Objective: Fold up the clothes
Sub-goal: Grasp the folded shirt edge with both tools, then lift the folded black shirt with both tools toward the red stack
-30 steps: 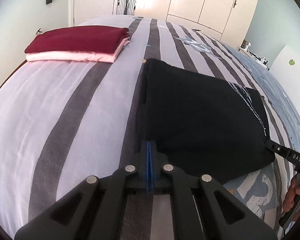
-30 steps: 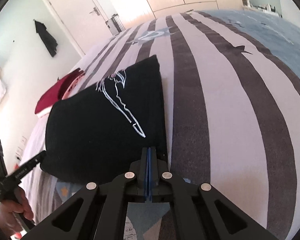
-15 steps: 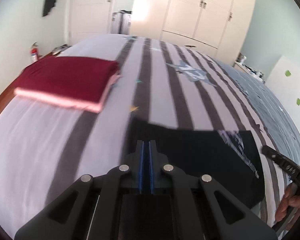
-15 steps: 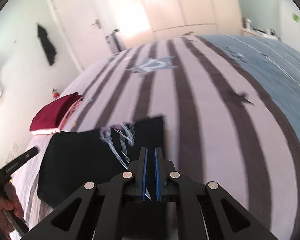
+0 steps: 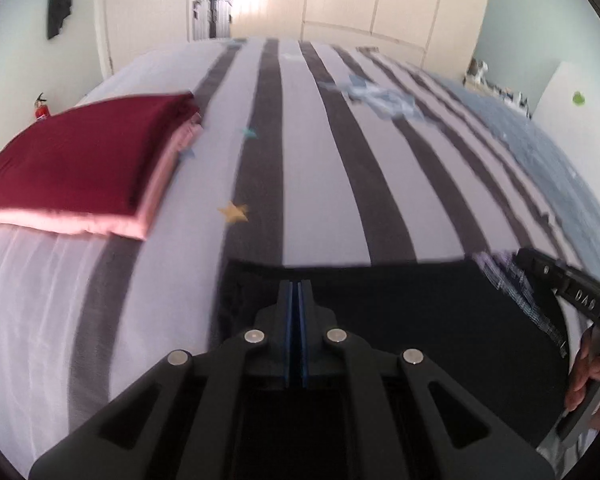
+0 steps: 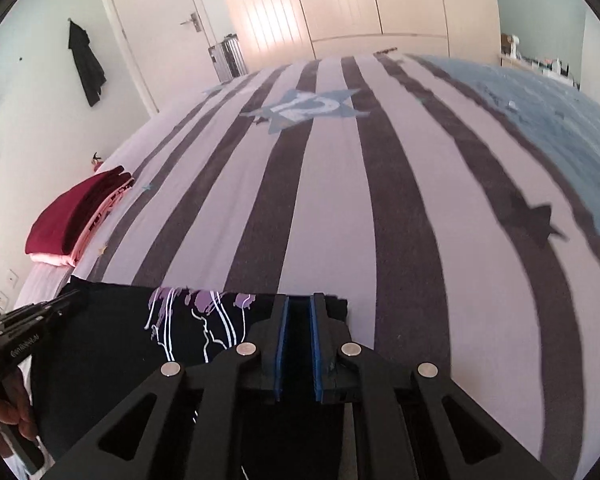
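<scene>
Under the right hand-held gripper [image 6: 299, 312], black with blue pads [image 6: 282, 344], lies a black garment [image 6: 112, 344] printed with white and purple streaks. Ahead of it the bed [image 6: 416, 208] wears pale lilac-and-grey stripes with a blue star. Far left, a maroon garment [image 6: 72, 212] tops a pink one [image 6: 86, 240].

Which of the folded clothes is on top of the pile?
The dark red garment lies on top. The pink garment peeks out underneath it, and the black garment with the white print lies apart, down by the grippers.
</scene>
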